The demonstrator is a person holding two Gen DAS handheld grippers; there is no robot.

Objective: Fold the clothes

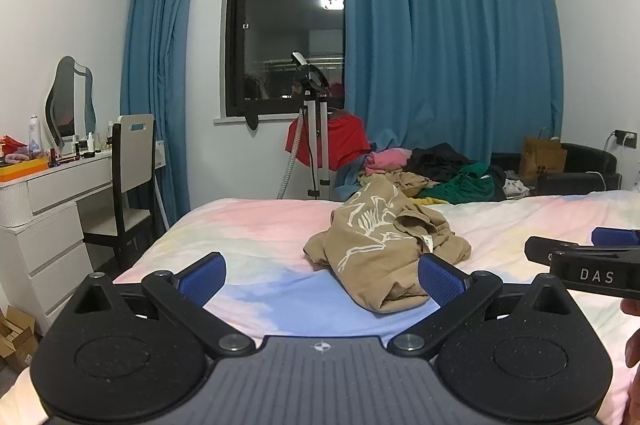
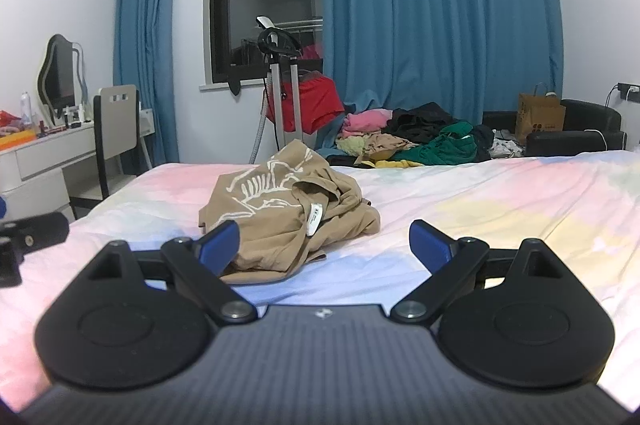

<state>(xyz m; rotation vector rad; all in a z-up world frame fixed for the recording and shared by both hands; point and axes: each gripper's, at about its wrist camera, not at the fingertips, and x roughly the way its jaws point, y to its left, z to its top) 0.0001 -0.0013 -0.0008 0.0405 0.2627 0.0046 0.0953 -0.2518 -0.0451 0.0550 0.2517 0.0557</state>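
Left wrist view: tan shirt (image 1: 384, 249) crumpled in a heap on the bed (image 1: 248, 229), white skeleton print facing up. Long axis runs from near the camera diagonally away toward the far edge of the bed, rolled end nearest. Left gripper (image 1: 322, 275) spread wide, fingers (image 1: 204, 275) holding nothing. The right-side blue pad overlaps the shirt's near edge in the picture; can't tell if it touches. Right gripper (image 1: 580, 257) shows at the right edge, side-on, above the bed, apart from the shirt.

Right wrist view: same tan shirt (image 2: 288, 221) sits left of centre on the bed (image 2: 500, 201), white neck label hanging toward the camera. Right gripper (image 2: 324, 243) wide open, empty; its left finger (image 2: 220, 243) overlaps the shirt's near hem, contact unclear, the other is over bare sheet. Pile of mixed clothes (image 2: 416, 141) beyond the far edge of the bed, well apart from the shirt. Blue curtain (image 2: 440, 17) behind.
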